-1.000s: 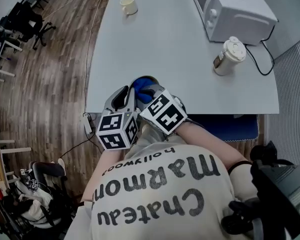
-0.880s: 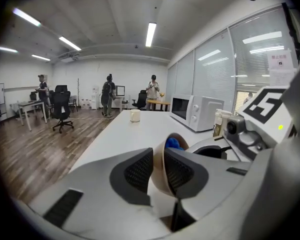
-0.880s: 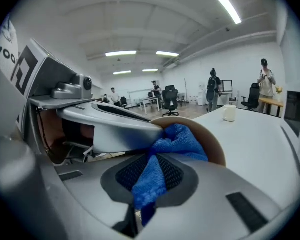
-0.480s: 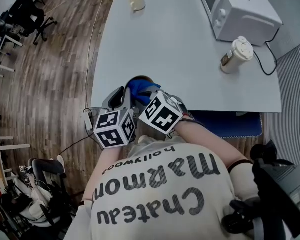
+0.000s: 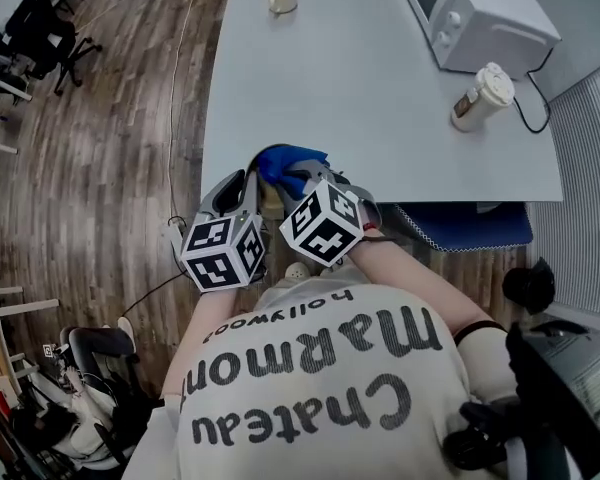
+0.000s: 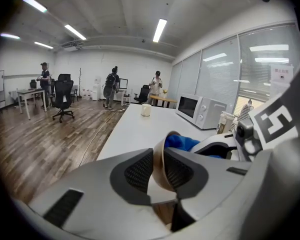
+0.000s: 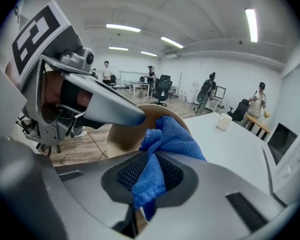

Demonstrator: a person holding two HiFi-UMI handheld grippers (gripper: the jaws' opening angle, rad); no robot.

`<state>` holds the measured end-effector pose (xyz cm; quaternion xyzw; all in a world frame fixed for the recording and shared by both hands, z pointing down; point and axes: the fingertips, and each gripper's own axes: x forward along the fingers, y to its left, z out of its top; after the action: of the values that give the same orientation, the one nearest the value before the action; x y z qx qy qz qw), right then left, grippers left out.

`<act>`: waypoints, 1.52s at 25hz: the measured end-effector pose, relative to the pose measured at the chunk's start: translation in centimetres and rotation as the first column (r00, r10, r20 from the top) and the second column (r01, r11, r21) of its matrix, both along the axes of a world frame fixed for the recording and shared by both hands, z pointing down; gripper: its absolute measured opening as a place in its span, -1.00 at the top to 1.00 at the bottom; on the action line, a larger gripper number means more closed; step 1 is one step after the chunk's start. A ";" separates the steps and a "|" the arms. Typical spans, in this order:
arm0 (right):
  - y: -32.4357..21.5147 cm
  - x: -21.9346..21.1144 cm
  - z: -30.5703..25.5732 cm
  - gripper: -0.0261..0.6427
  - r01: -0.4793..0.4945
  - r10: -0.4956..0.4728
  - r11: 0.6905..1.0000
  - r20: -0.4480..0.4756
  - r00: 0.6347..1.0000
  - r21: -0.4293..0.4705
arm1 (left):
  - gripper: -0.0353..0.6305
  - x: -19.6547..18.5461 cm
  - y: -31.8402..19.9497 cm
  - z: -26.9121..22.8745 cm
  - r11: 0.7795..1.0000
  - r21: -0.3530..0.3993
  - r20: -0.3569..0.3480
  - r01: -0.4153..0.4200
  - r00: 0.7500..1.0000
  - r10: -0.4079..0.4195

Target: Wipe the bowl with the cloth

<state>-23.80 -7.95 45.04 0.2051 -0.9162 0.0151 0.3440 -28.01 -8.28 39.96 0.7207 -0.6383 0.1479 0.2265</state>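
Two grips: left tongs (image 6: 159,170) pinch the rim of a tan bowl (image 7: 123,135); right tongs (image 7: 151,176) clamp a blue cloth (image 7: 174,138), seemingly pressed inside it. From above, both tongs mostly hide the bowl.

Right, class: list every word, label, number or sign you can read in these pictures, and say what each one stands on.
"Chateau": large print on the person's shirt, head view.
"MaRmon": next line on the same shirt; its end is lost in a fold.
"hollywood": small print on the same shirt.
Sign on the glass wall: red print, too small to read.
Label on the lidded cup: too blurred to read.
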 end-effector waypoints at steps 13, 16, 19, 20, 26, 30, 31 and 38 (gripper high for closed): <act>0.3 -2.5 -1.7 0.81 -0.121 0.123 0.991 0.048 0.991 -0.050 | 0.66 -4.8 2.1 0.9 0.999 -0.015 -0.097 -0.047 0.994 0.046; 0.1 -2.7 -2.3 0.81 -0.168 0.180 0.977 0.091 0.979 -0.129 | 0.66 -5.5 2.0 1.0 0.999 -0.007 -0.116 -0.033 0.993 0.032; 0.7 -4.2 -4.1 0.81 -0.157 0.228 0.944 0.229 0.946 -0.291 | 0.67 -6.2 1.7 0.5 1.000 0.023 -0.151 -0.013 0.988 0.016; 0.9 -4.9 -4.7 0.81 -0.137 0.243 0.928 0.282 0.928 -0.347 | 0.67 -6.3 1.5 0.3 0.999 0.035 -0.166 -0.012 0.986 0.018; 1.4 -7.0 -5.4 0.81 -0.120 0.310 0.871 0.344 0.886 -0.476 | 0.69 -6.6 0.8 -0.6 0.997 0.078 -0.237 -0.004 0.971 0.022; 1.8 -7.5 -4.1 0.81 -0.149 0.244 0.914 0.219 0.945 -0.378 | 0.68 -6.6 0.1 -1.5 0.993 0.110 -0.221 -0.034 0.974 0.058; 2.1 -7.8 -4.0 0.81 -0.138 0.217 0.927 0.198 0.956 -0.349 | 0.68 -6.6 0.0 -1.7 0.992 0.116 -0.214 -0.044 0.975 0.068; 4.3 -9.5 -4.0 0.81 -0.038 0.134 0.925 0.233 0.963 -0.378 | 0.68 -7.1 0.6 -2.0 0.989 0.132 -0.198 -0.060 0.977 0.085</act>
<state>-33.31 -3.64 41.00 0.1733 -0.9234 0.2287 0.2550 -35.08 -7.72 37.95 0.7676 -0.5932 0.0414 0.2391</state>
